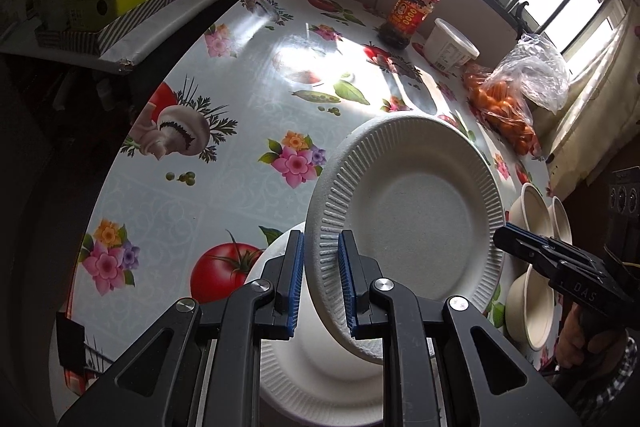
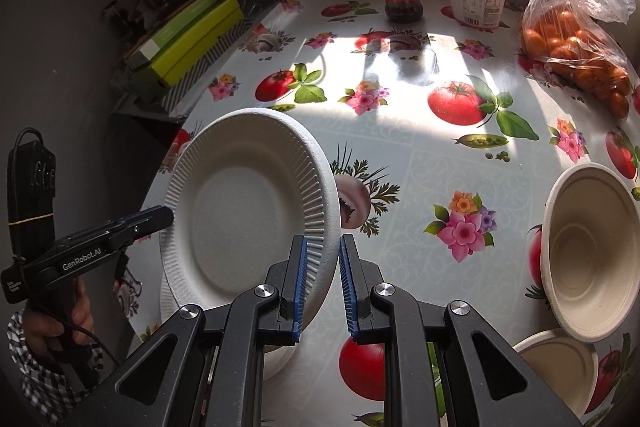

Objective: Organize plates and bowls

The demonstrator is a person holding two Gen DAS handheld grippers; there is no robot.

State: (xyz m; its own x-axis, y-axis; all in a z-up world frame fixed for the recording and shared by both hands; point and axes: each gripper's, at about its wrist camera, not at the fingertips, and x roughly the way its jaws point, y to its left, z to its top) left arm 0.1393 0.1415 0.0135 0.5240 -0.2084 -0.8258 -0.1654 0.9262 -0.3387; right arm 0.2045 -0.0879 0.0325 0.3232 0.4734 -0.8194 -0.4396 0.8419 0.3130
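The left tool (image 1: pixel 321 283) is clenched on the ribbed rim of a white plate (image 1: pixel 416 223), holding it tilted above a second plate (image 1: pixel 320 379) lying on the table (image 1: pixel 224 131); the right tool (image 2: pixel 323 287) grips the same plate's opposite rim. Two beige bowls (image 2: pixel 592 259) sit to the right, near a bag of oranges (image 2: pixel 576 55).
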